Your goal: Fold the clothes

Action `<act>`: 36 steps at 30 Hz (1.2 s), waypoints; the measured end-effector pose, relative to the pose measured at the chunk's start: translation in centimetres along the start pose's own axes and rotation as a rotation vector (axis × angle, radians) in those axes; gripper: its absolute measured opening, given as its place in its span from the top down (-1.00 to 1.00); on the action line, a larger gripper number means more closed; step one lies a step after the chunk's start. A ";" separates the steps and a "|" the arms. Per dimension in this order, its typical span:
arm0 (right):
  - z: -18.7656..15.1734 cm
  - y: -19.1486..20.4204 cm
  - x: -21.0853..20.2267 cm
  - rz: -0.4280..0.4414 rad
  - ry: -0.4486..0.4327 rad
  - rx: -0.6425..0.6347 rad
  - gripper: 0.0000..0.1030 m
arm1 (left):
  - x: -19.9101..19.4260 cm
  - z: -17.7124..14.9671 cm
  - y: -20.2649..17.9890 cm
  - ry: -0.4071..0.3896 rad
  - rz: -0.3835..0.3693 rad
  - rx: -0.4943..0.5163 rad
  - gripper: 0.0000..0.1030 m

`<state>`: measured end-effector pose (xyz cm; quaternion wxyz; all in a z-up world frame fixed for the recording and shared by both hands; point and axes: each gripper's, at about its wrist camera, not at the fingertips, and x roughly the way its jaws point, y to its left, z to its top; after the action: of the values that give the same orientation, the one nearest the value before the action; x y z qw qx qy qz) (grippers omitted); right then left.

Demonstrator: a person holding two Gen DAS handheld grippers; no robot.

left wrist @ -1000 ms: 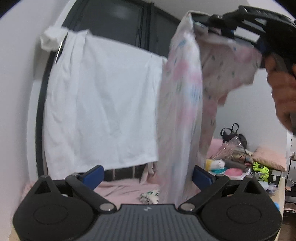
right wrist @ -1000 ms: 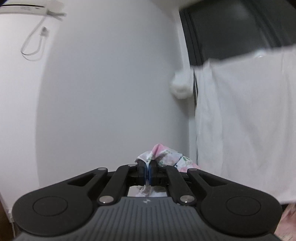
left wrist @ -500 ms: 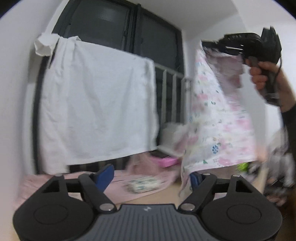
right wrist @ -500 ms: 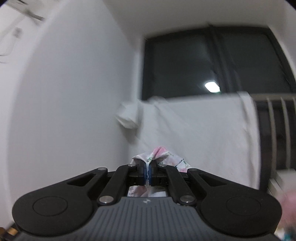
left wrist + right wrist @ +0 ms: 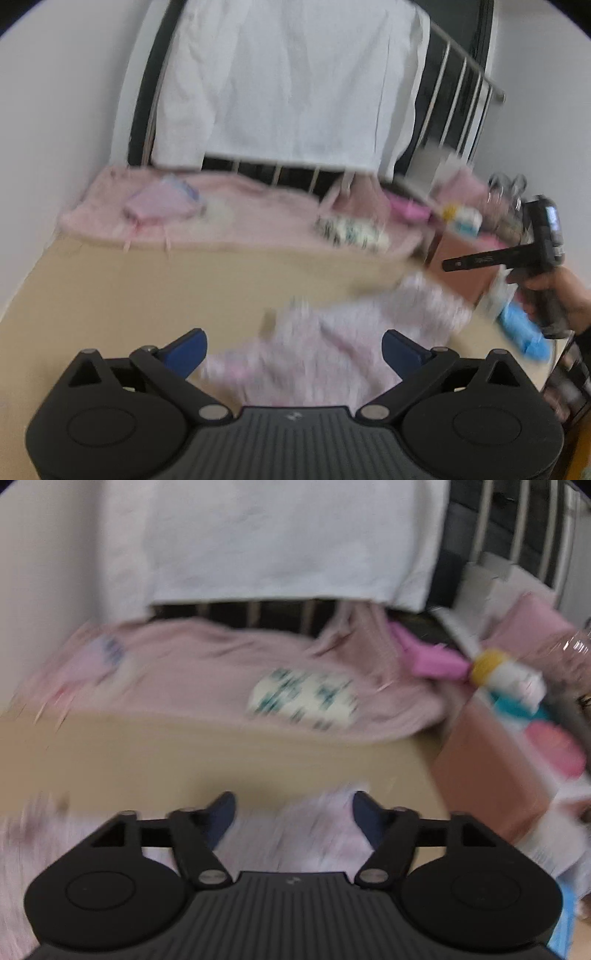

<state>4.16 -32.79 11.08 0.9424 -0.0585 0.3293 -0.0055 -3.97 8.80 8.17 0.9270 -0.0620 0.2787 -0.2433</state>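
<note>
We open our 2 grippers, left (image 5: pixel 291 345) and right (image 5: pixel 293 812), wide, dropping the pink garment (image 5: pixel 332 350) flat on the near table (image 5: pixel 147 288) for folding.

Both claws, left (image 5: pixel 291 345) and right (image 5: pixel 293 812), seemingly opening

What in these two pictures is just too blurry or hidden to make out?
- Floral garment, left wrist view: motion blur smears its print, and the left gripper covers its near edge.
- The garment under the right gripper, right wrist view: blurred, so whether either opening pad touches cloth is unclear.
- Clutter at the right, right wrist view: smeared and cut off by the edge.
- Folded pink item on the blanket: too blurred to identify.
</note>
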 end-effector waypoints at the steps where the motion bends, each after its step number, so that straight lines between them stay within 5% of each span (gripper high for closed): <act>1: -1.8 -0.1 -0.5 0.038 -0.001 -0.017 -0.43 | 0.4 -1.1 -0.8 0.046 -0.021 0.007 -0.97; 5: -7.6 -0.7 -1.5 0.135 0.028 -0.002 -0.41 | 2.5 -3.8 -5.5 0.053 -0.128 0.120 -0.97; 9: -9.1 -4.2 0.3 0.088 0.033 0.163 -0.23 | 6.0 -6.0 -9.4 0.116 -0.048 0.348 -0.87; 11: -9.0 -5.5 1.2 0.077 0.015 0.207 -0.03 | 7.2 -6.7 -9.9 0.163 -0.006 0.418 -0.43; 15: -8.3 -5.7 3.9 0.024 0.026 0.161 0.28 | 7.1 -6.6 -7.8 0.234 0.015 0.476 0.16; 17: -8.5 -5.5 4.6 0.009 0.038 0.141 0.44 | 6.2 -6.1 -6.4 0.265 0.094 0.543 0.68; 18: -8.6 -5.3 4.6 0.002 0.047 0.134 0.48 | 5.7 -5.8 -5.8 0.276 0.136 0.578 0.69; 22: -9.9 -4.7 2.4 -0.022 0.075 0.133 0.58 | 3.4 -5.1 -2.6 0.290 0.309 0.631 0.69; 27: -13.3 -2.8 -2.9 -0.020 0.099 0.143 0.58 | -0.4 -4.1 1.4 0.223 0.393 0.391 0.60; 30: -14.6 -2.8 -5.8 0.012 0.086 0.164 0.46 | -2.3 -2.7 0.9 0.114 0.228 0.220 0.20; 32: -14.6 -3.3 -7.5 0.085 0.007 0.191 0.23 | -1.9 -2.1 -1.0 0.048 0.058 0.188 -0.66; 36: -14.1 -2.9 -7.4 0.166 -0.023 0.203 0.22 | 2.9 -2.8 -5.5 0.067 -0.135 0.299 -0.76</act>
<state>-10.31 -36.84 5.07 0.9443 0.0647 0.3201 0.0398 -5.66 2.61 5.78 0.8977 0.0662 0.2652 -0.3456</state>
